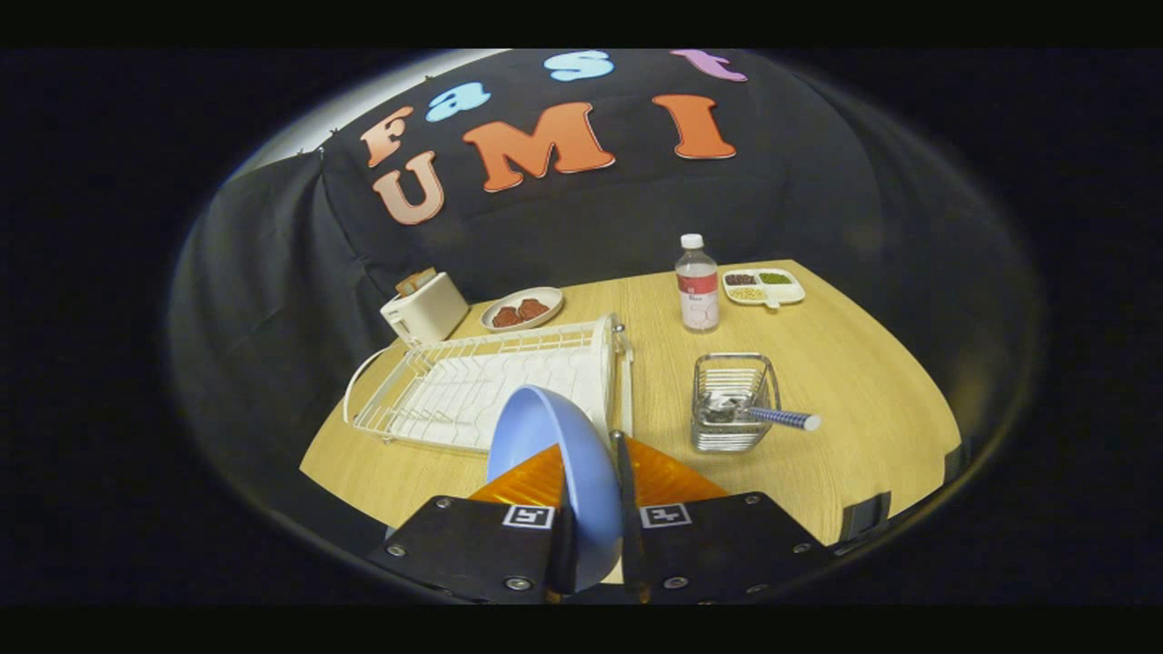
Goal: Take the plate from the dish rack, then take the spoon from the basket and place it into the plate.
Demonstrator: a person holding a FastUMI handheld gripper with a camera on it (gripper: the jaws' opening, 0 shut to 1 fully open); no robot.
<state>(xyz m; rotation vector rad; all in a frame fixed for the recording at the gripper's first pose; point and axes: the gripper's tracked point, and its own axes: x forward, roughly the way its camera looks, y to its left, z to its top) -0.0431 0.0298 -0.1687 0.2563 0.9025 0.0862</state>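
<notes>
A blue plate stands on edge between my fingers, and the gripper is shut on its rim, holding it above the table's near side. The white wire dish rack lies just beyond the plate, to its left, with no dishes in it. To the right of the fingers stands a small metal wire basket. The spoon lies in it, its blue patterned handle sticking out over the right rim.
On the wooden table, past the rack, stand a white toaster and a plate of reddish food. A clear bottle and a divided tray of beans sit beyond the basket.
</notes>
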